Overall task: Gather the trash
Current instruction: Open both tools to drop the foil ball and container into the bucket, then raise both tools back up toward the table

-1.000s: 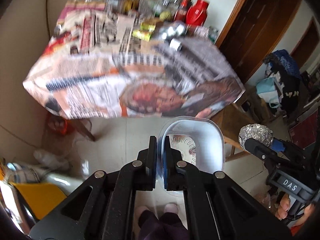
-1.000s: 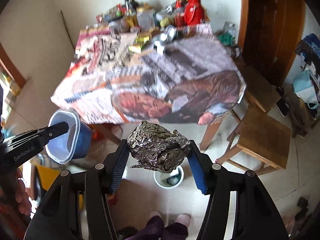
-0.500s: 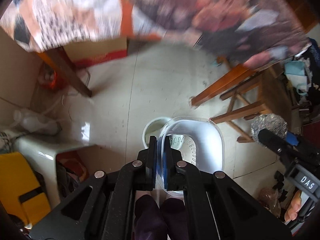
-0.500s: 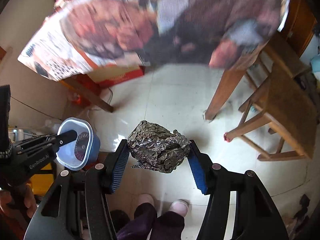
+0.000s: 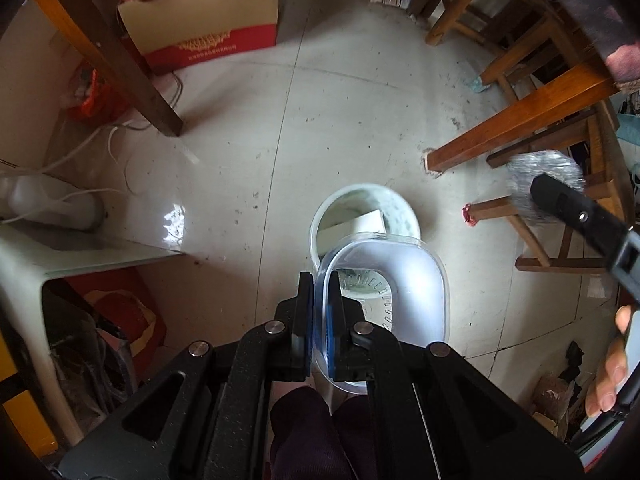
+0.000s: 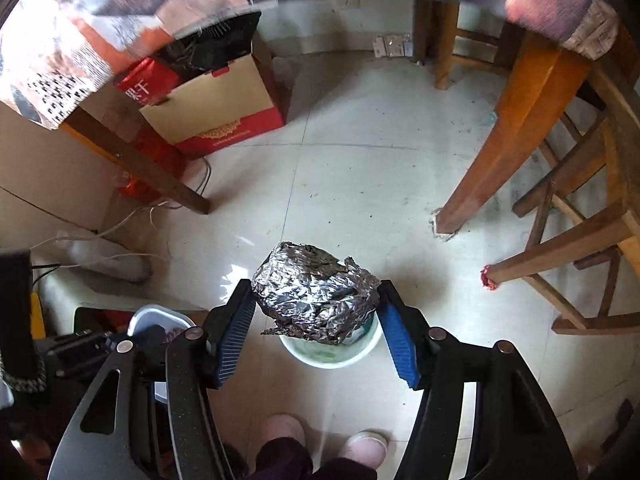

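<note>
My left gripper [image 5: 320,284] points straight down, shut on the wall of a clear plastic container [image 5: 400,264] that hangs over a pale round bin [image 5: 404,208] on the floor. A white carton lies in the bin. My right gripper [image 6: 316,300] has a crumpled foil ball [image 6: 316,296] between its blue pads, right above the bin [image 6: 332,354]. Its jaws are opening, and both pads still touch the foil. The left wrist view shows the foil ball [image 5: 540,168] and a right finger [image 5: 568,208] at the right edge. The container [image 6: 156,316] shows at lower left in the right wrist view.
Wooden table legs [image 5: 120,64] [image 6: 516,132] stand left and right of the bin. A red-and-tan cardboard box [image 5: 208,20] sits under the table, wooden stools [image 6: 580,216] at right, a white plastic stool [image 5: 48,256] at left. The person's feet [image 6: 320,440] are below the grippers.
Both grippers have dropped from table height to just above the floor. The tabletop has left the views and the bin now lies under the container and the foil ball.
</note>
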Motion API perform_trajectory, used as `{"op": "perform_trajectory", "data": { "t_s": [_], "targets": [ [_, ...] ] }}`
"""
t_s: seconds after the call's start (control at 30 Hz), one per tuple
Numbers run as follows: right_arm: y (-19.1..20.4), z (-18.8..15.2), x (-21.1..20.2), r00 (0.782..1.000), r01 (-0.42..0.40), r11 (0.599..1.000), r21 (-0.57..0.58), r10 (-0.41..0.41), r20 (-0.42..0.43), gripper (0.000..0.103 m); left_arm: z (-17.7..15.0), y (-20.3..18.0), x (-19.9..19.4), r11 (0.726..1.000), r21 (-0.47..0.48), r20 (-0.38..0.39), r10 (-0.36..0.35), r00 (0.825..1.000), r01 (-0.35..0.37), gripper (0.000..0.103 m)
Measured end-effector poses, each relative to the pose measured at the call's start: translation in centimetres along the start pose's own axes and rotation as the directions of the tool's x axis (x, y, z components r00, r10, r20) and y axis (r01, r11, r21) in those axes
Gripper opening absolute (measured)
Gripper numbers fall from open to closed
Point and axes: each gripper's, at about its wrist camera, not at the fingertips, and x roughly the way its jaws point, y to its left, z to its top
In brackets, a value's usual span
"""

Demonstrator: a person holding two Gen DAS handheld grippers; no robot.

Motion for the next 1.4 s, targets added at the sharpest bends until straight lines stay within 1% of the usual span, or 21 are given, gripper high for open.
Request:
{"op": "perform_trajectory", "data": {
  "t_s": [0.07,0.1,0.27,0.4,0.47,0.5,0.53,0.6,0.73,0.83,0.9,1.0,1.2,1.3,1.4],
  "targets": [
    [-0.2,0.0,0.5,1.0,0.006,1.0,0.008,-0.005,-0.028,0.065,0.1,-0.2,0.9,1.0,-0.004,-0.013,-0.01,1.0,0.01,0.003],
    [-0.3,0.0,0.7,0.999,0.006,1.0,0.013,-0.005,-0.038,0.066,0.2,-0.3,1.1,1.0,-0.003,-0.016,-0.013,1.0,0.013,0.003],
    [-1.1,-0.5,0.8,0.998,0.02,0.999,0.029,-0.018,-0.063,0.066,1.2,-1.7,2.6,0.999,0.016,-0.015,-0.03,0.999,0.03,0.003],
    [-1.7,-0.8,0.4,0.996,0.054,0.998,0.026,-0.052,-0.074,0.067,2.6,-3.3,3.5,0.996,0.051,-0.035,-0.073,0.997,0.075,0.004],
    [-1.8,-0.7,0.1,0.995,0.07,0.997,0.022,-0.068,-0.07,0.066,3.2,-4.4,3.8,0.993,0.08,-0.054,-0.079,0.995,0.083,0.014],
    [-1.9,-0.7,-0.1,0.995,0.074,0.997,0.021,-0.072,-0.066,0.066,3.4,-4.7,4.0,0.992,0.091,-0.063,-0.08,0.995,0.085,0.023],
    [-1.9,-0.6,-0.4,0.995,0.077,0.997,0.021,-0.076,-0.062,0.066,3.5,-5.2,3.9,0.991,0.105,-0.072,-0.078,0.994,0.086,0.029],
    [-1.9,-0.4,-0.9,0.996,0.079,0.997,0.026,-0.077,-0.051,0.066,3.5,-5.8,3.6,0.989,0.124,-0.071,-0.066,0.995,0.075,0.031],
    [-1.8,0.0,-2.7,0.997,0.073,0.997,0.037,-0.072,-0.03,0.066,3.2,-6.4,1.2,0.987,0.153,-0.036,-0.046,0.998,0.051,0.031],
    [-1.3,0.3,-4.3,0.997,0.071,0.997,0.044,-0.07,-0.014,0.066,3.0,-6.6,-1.2,0.989,0.14,-0.031,-0.051,0.998,0.054,0.031],
    [-0.9,0.7,-6.2,0.998,0.068,0.997,0.048,-0.068,0.0,0.066,2.9,-6.5,-2.9,0.99,0.131,-0.024,-0.056,0.998,0.058,0.031],
    [-0.1,1.2,-9.4,0.997,0.065,0.997,0.048,-0.066,0.026,0.066,2.8,-6.9,-6.7,0.989,0.141,0.003,-0.048,0.999,0.047,0.031],
    [2.1,2.2,-16.9,0.994,0.062,0.997,0.039,-0.065,0.083,0.066,2.6,-7.3,-16.3,0.986,0.163,0.084,-0.041,0.996,0.027,0.031],
    [3.4,2.7,-21.0,0.99,0.065,0.997,0.033,-0.068,0.123,0.066,2.4,-7.5,-22.2,0.985,0.168,0.147,-0.051,0.988,0.026,0.031],
    [4.6,3.0,-25.0,0.984,0.067,0.997,0.028,-0.07,0.163,0.066,2.2,-7.7,-26.8,0.984,0.173,0.197,-0.064,0.978,0.029,0.031]
  ]
}}
